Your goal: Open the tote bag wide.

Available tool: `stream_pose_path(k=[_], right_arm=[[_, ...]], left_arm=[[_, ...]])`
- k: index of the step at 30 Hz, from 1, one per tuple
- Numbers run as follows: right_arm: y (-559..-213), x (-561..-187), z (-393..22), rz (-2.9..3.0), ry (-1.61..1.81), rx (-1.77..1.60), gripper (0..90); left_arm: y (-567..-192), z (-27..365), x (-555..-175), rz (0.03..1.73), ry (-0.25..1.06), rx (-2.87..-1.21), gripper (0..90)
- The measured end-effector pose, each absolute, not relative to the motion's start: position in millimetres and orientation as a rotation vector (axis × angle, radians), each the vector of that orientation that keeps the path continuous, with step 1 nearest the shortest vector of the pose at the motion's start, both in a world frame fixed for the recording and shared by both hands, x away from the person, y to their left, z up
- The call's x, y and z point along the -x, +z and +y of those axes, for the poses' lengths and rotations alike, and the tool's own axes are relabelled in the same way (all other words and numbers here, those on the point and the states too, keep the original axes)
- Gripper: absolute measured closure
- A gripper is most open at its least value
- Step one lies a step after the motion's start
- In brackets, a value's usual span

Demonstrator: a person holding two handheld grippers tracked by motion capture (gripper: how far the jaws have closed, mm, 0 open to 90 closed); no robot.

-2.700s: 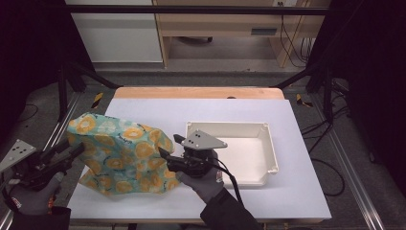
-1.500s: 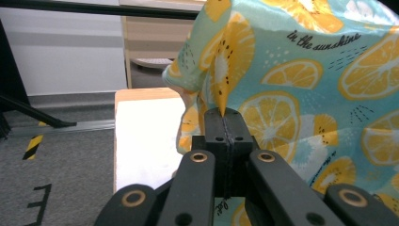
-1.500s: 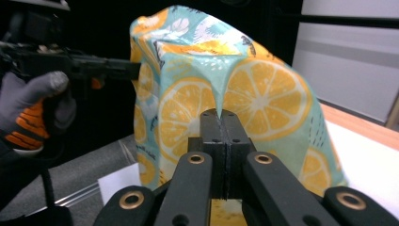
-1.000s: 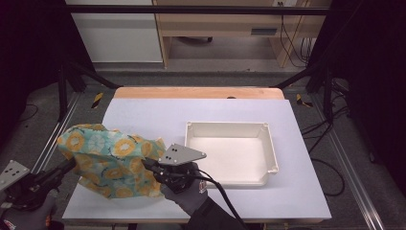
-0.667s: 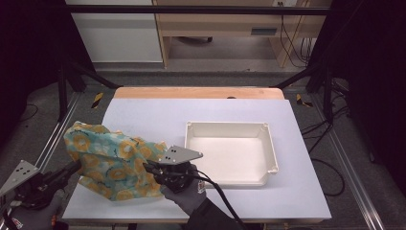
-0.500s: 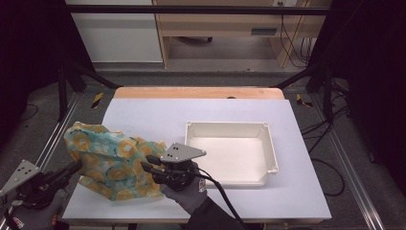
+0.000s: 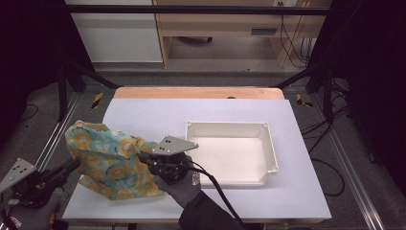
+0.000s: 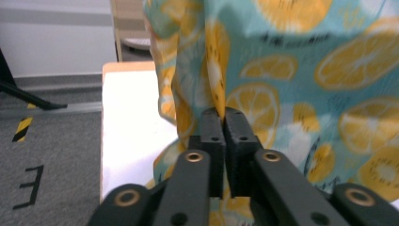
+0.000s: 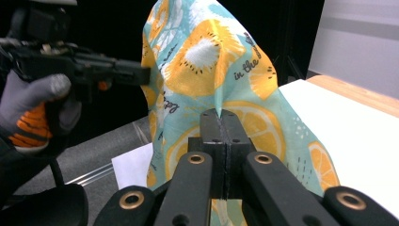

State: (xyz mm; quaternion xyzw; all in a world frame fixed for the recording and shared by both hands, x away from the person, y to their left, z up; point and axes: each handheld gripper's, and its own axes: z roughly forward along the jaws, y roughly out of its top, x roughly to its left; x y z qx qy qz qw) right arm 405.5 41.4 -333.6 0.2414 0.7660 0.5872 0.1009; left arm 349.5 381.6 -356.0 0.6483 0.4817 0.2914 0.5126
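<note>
Here the citrus-print cloth (image 7: 107,160) hangs bunched over the table's (image 7: 210,115) near left corner, left of the white tray (image 7: 230,152). The left gripper (image 8: 225,123) and right gripper (image 9: 219,123) each have jaws clamped on a fold. It looks light, limp and sagging; edges or corners seem the best hold.

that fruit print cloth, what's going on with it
A person holds the fruit-print cloth between two handheld tools at the table's near left corner. The left tool is shut on one part of it, the right tool on another, and the cloth is lifted into a peak between them. The white tray to the right sits empty.
</note>
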Motion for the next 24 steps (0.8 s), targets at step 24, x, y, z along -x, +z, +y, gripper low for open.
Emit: stream_pose_path(k=[24], right_arm=[[-325.7, -400.0, 42.5, 2.248, 1.740, -0.673, 90.0]], left_arm=[[-323.2, 385.1, -362.6, 1.127, 0.717, -1.535, 90.0]])
